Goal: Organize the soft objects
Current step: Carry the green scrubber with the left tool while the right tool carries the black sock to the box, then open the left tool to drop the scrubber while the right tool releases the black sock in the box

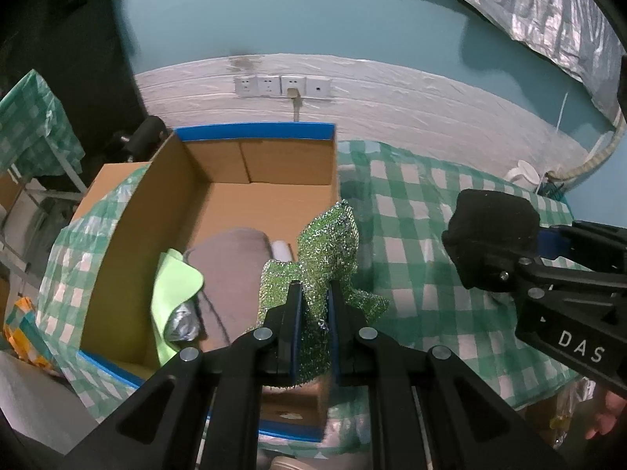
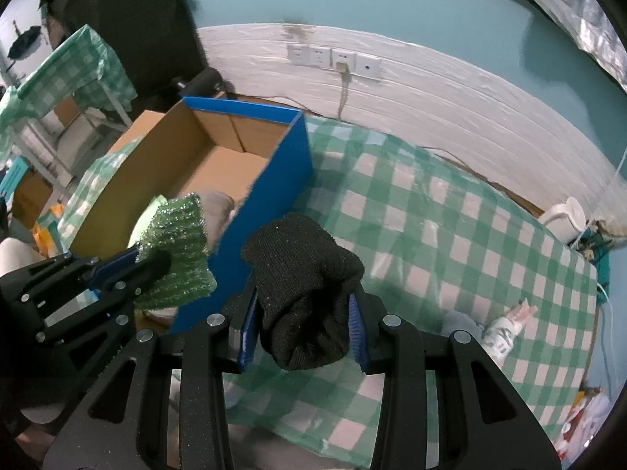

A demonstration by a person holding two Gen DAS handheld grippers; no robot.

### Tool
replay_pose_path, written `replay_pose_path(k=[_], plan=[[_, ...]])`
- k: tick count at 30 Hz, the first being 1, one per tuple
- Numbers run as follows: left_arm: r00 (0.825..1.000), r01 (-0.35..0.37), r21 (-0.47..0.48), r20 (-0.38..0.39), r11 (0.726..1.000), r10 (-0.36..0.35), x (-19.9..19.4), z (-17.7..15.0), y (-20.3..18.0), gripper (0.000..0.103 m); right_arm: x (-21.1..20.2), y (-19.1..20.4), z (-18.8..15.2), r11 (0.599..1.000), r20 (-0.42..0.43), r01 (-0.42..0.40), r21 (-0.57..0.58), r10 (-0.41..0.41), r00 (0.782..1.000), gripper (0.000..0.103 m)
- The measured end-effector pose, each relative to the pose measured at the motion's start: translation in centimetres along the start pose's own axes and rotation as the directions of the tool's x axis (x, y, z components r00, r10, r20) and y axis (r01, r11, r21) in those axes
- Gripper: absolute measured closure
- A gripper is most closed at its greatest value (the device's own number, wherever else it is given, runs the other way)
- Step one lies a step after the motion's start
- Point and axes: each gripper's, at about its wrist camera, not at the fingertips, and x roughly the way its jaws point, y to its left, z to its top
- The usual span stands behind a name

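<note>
We see the cardboard box [image 1: 250, 196] at the left end of the checked tablecloth [image 1: 411, 211], its far rim near the wall; the cloth to its right lies mostly bare. Inside lie a grey roll [image 1: 231, 270] and a lime cloth [image 1: 174, 286]. Our left gripper [image 1: 313, 305] clamps the glittery green cloth [image 1: 333, 246] over the box's right wall. Our right gripper [image 2: 301, 325] squeezes the black knit bundle [image 2: 301, 286] above the tablecloth, beside the box.

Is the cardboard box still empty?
No: the cardboard box already holds a grey cloth and a light green cloth on its floor.
</note>
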Motion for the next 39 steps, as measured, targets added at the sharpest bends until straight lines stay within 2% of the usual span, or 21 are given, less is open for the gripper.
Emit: replay_pose_path(k=[14, 22, 28, 31, 34, 37, 39], plan=[[0.999, -0.035, -0.089, -0.001, 0.995, 0.035, 0.1, -0.2, 5.8, 0.092, 2.4, 5.5, 1.9, 0.995, -0.027, -0.044, -0.088, 0.042, 0.999, 0.065], [0.998, -0.058, -0.141, -0.025, 0.988, 0.055, 0.8, -0.8, 9.0, 0.091, 3.8, 7.9, 2.8, 0.991, -0.051, -0.075, -0.114, 0.069, 0.996, 0.065], [0.997, -0.071, -0.153, -0.053, 0.986, 0.063, 1.8, -1.5, 10.0, 0.091, 5.1, 9.4, 2.9, 0.986, -0.076, -0.099, -0.133, 0.09, 0.993, 0.064], [0.995, -0.075, -0.166, -0.073, 0.983, 0.064, 2.2, -1.6, 10.3, 0.088, 5.5, 9.9, 2.9, 0.984, -0.082, -0.117, -0.135, 0.106, 0.991, 0.057], [0.993, -0.091, -0.177, -0.084, 0.98, 0.077, 2.3, -1.8, 10.7, 0.076, 5.7, 9.9, 3.0, 0.987, -0.077, -0.105, -0.124, 0.096, 0.992, 0.053], [0.994, -0.096, -0.178, -0.077, 0.979, 0.084, 2.2, -1.7, 10.7, 0.071, 5.6, 9.7, 3.0, 0.988, -0.064, -0.089, -0.125, 0.082, 0.995, 0.044], [0.993, -0.1, -0.173, -0.072, 0.98, 0.089, 2.0, -1.6, 10.7, 0.064, 5.4, 9.6, 3.0, 0.989, -0.056, -0.077, -0.124, 0.071, 0.996, 0.041]])
